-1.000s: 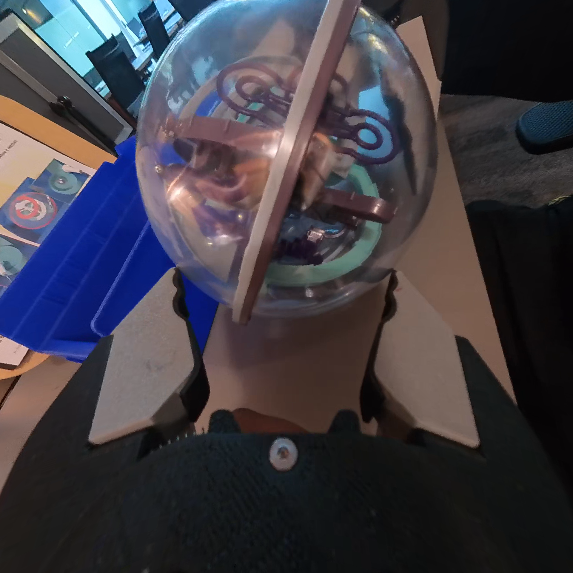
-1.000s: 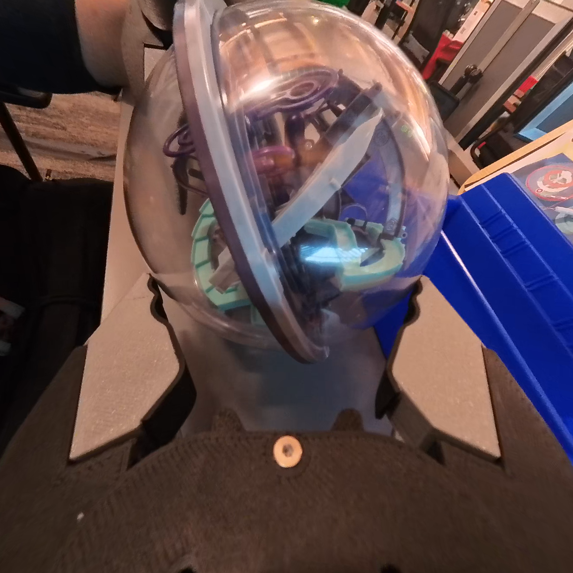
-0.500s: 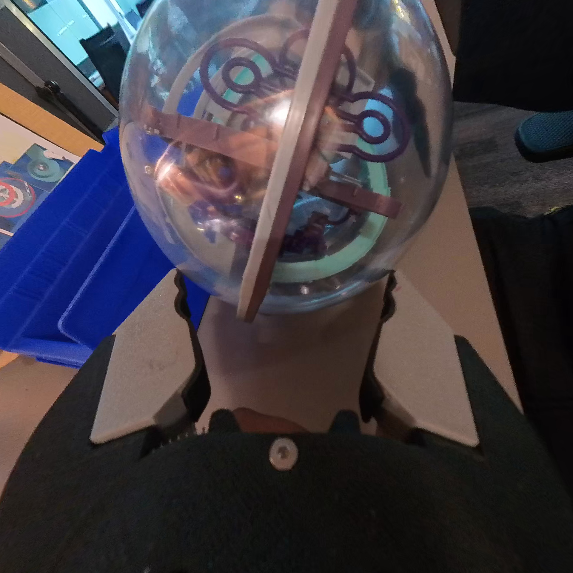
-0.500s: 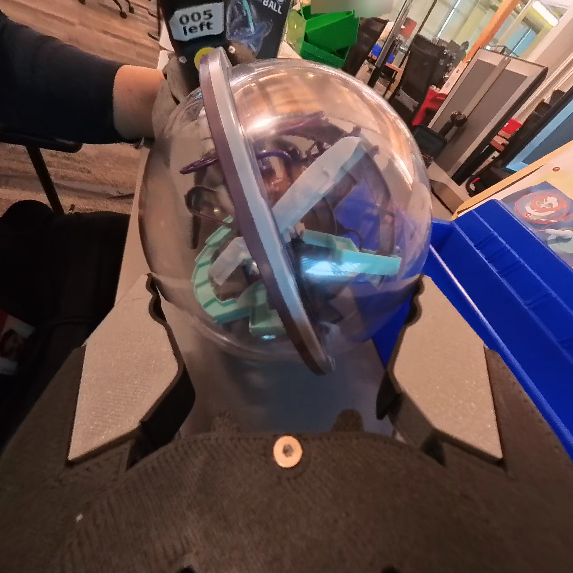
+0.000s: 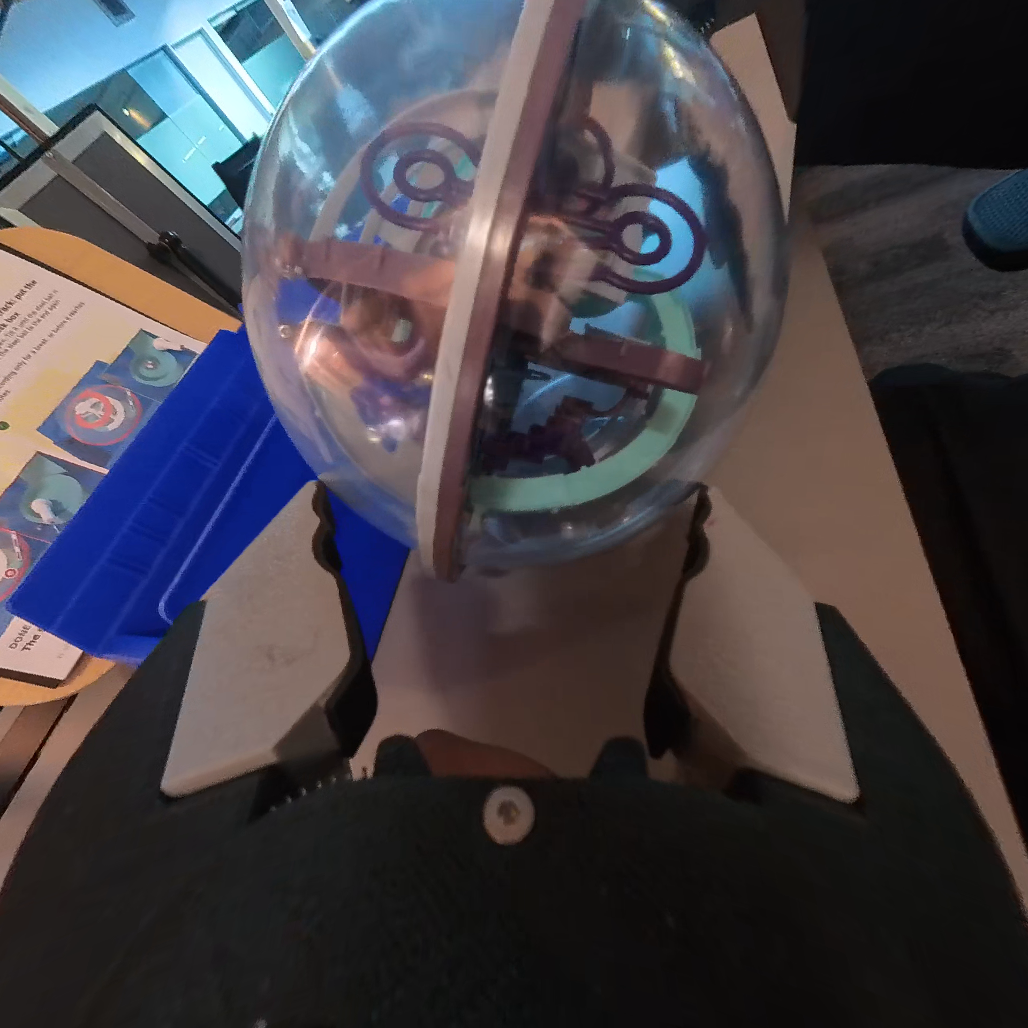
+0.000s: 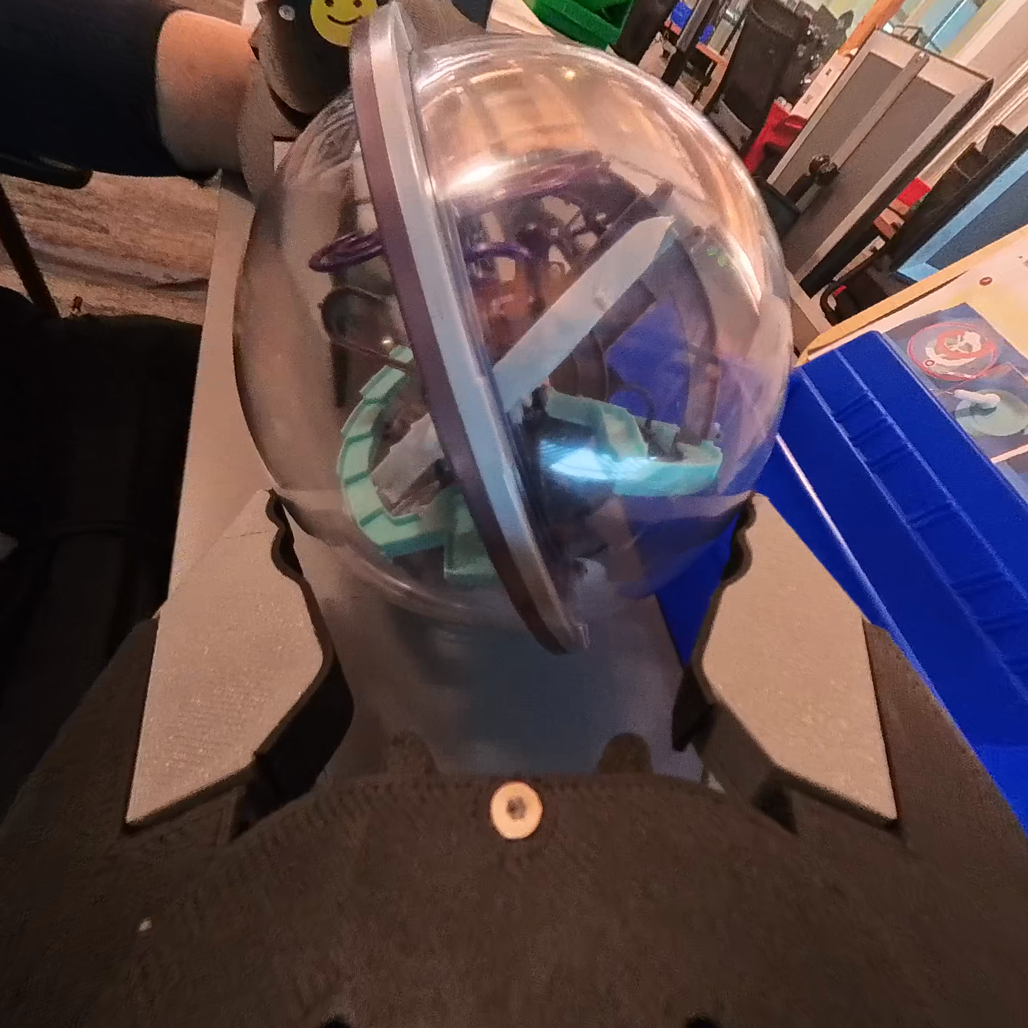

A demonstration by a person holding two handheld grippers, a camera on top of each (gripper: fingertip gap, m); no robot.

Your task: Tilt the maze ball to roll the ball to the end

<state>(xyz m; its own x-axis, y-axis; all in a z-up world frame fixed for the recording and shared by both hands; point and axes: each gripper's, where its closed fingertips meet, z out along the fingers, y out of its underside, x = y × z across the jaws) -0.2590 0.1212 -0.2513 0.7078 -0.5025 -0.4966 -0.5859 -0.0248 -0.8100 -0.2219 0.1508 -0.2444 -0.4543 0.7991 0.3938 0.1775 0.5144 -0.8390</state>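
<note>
Left wrist view: looks along its fingers, very close, bin on its left.
Right wrist view: opposite side, equally close.
Shared: maze ball [image 5: 512, 289], blue bin [image 6: 912, 500].

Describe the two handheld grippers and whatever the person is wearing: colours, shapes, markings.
Both grippers share one build. The left gripper has a black textured body with one round silver screw, and two broad, flat, pale grey fingers tapering forward, edged inside with wavy black pads. The right gripper matches. In the right wrist view, a yellow smiley sticker marks the left gripper's far side, and the person wears a dark sleeve.
</note>
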